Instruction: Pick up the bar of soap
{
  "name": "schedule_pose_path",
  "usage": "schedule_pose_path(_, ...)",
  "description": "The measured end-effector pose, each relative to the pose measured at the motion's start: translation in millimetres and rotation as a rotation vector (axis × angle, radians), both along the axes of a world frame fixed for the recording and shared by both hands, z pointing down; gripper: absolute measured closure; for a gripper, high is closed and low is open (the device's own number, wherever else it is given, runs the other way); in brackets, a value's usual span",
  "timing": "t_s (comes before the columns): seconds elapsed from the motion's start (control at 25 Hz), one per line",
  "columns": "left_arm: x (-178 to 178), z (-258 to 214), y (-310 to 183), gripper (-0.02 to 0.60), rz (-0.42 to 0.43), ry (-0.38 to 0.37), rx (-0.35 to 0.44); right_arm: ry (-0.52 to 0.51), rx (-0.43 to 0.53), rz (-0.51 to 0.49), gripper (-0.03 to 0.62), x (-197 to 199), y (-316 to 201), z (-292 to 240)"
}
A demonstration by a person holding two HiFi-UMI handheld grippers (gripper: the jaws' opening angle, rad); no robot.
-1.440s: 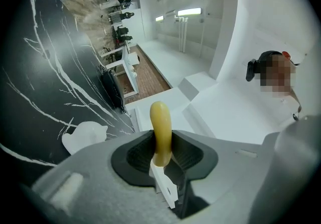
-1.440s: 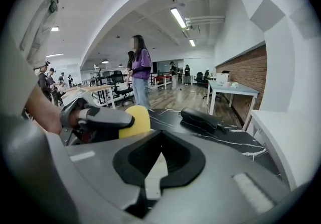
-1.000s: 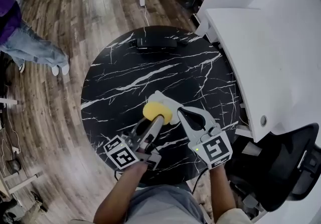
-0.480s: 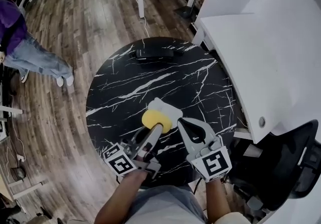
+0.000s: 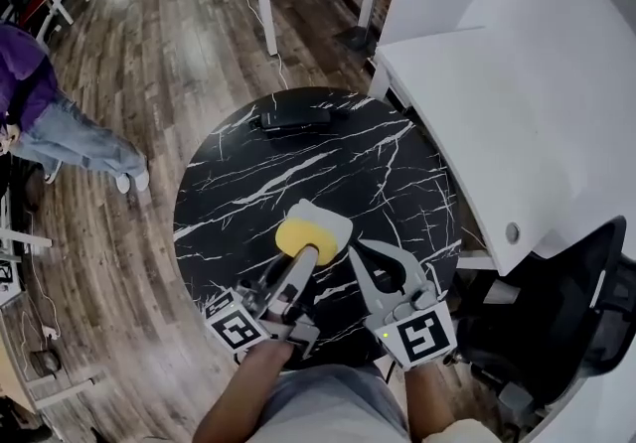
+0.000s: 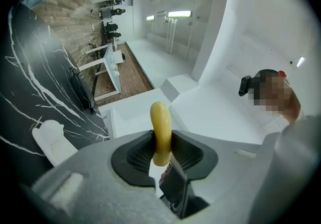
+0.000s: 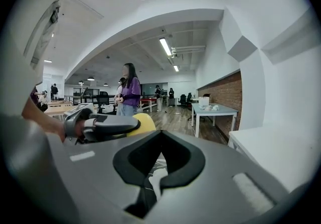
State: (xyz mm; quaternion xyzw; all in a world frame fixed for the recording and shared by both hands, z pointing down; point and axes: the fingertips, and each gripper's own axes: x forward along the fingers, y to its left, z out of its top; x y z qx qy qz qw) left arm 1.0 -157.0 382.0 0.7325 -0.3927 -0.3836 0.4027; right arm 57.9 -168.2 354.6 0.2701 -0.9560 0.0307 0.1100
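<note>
Plainly, the soap (image 5: 298,232), a yellow oval bar, is pinched in the left gripper (image 5: 307,253), whose jaws stand fairly wide with their dark ribbed pads pressed on the bar's two broad faces. The left gripper view shows the bar edge-on, its upper half rising clear of the pads against white walls, so it hangs in the air. The head view alone cannot settle that, since from above the bar overlaps the white dish (image 5: 324,215) and hides part of it. That dish lies on the round black table (image 5: 298,163) with white veins. In the left gripper view it sits apart from the bar, off to the lower left, partly cut by the gripper's body. The right gripper (image 5: 352,246) is just beside the left one, its jaws pressed together at the tips with nothing between them. Its own view shows only a thin slit of table through the pads, and catches the left gripper from the side with a slice of yellow behind its finger. A flat black box (image 5: 294,117) lies near the table's far edge, well apart from the dish; what it is cannot be made out. A white desk (image 5: 517,93) stands at the table's right, with a black chair (image 5: 571,322) nearer the person, cut off by the frame. On the wood floor (image 5: 169,54) at the left, a person (image 5: 45,123) in purple and jeans is half out of frame. The right gripper view shows several people standing far back in the room, too small to tell more.
</note>
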Motion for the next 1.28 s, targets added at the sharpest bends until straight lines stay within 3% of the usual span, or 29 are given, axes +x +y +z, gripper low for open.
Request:
schedule_pose_path(0.44, -2, -29, 16, 0.482, 0.020, -0.012, 0.005, -0.078, 0.058, 0.051, 0.594, -3, 17, -39)
schedule_pose_path(0.88, -6, -45, 27, 0.482, 0.013, 0.033, 0.009, -0.129, 0.054, 0.119, 0.594, 9, 19, -47)
schedule_pose_path(1.28, 3, -53, 27, 0.482, 0.037, 0.056, 0.013, -0.112, 0.089, 0.143, 0.594, 18, 20, -50)
